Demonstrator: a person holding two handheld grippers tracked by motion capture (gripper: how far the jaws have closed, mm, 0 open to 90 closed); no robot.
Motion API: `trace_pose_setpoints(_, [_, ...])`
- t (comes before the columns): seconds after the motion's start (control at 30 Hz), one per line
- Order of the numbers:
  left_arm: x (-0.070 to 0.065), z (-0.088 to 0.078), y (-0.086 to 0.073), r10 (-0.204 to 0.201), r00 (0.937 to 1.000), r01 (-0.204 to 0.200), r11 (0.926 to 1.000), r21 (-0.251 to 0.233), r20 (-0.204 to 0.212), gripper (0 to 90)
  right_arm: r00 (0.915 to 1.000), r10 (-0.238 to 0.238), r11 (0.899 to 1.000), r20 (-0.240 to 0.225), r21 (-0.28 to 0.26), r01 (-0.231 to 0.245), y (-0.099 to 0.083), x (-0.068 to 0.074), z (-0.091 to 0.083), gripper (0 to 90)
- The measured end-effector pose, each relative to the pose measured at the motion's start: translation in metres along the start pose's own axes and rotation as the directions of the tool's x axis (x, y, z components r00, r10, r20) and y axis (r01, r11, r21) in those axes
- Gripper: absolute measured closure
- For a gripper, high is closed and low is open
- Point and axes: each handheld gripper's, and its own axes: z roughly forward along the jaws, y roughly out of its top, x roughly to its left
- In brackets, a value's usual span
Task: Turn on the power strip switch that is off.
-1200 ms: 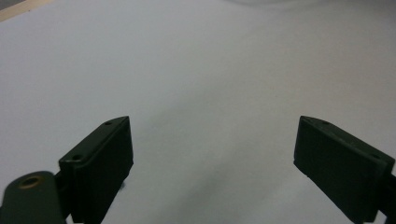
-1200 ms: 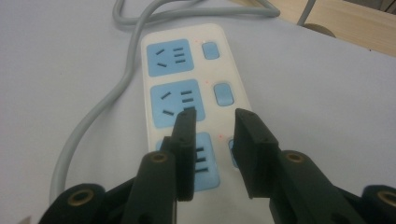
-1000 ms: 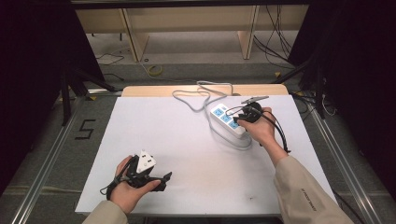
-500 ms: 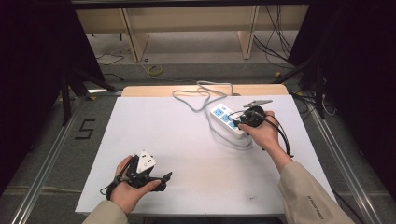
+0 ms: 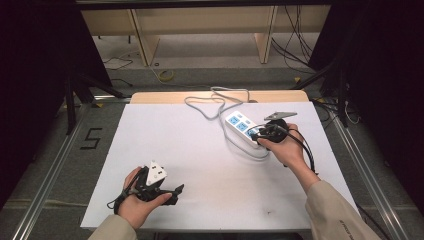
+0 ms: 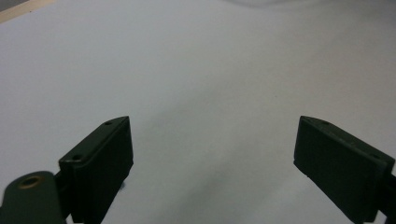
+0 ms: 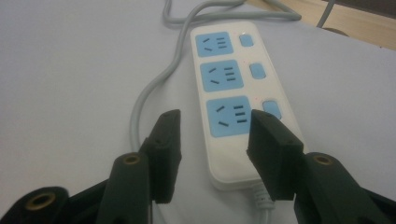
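Right gripper just opening over the strip (nothing pinched, apparently releasing it); left gripper idle, agape, empty.

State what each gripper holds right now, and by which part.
Nothing is held. The right gripper has its jaws open astride the near end of the power strip, having just been opening. The left gripper is open over bare table.

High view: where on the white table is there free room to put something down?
The table is bare across its middle and left, between the left gripper and the power strip. It is crowded at the far right, with the strip, its grey cable and the right gripper.
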Motion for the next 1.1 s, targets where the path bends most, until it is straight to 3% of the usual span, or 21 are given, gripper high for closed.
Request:
trace_pose_setpoints(0.37, [0.000, 0.001, 0.000, 0.003, 1.0000, -0.003, 1.0000, 0.004, 0.000, 11.2, 0.9991, -0.010, 1.000, -0.042, -0.015, 0.010, -0.015, 0.010, -0.027, 45.7])
trace_pose_setpoints(0.73, [0.000, 0.000, -0.001, -0.003, 1.0000, 0.003, 1.0000, 0.007, -0.002, 11.2, 0.9966, -0.028, 0.999, -0.077, -0.039, 0.025, -0.032, 0.019, -0.050, 43.2])
trace_pose_setpoints(1.1, [0.000, 0.000, -0.001, -0.002, 1.0000, 0.002, 1.0000, 0.006, -0.006, 11.2, 0.9937, -0.031, 0.996, -0.107, -0.082, 0.023, -0.064, 0.023, -0.075, 41.9])
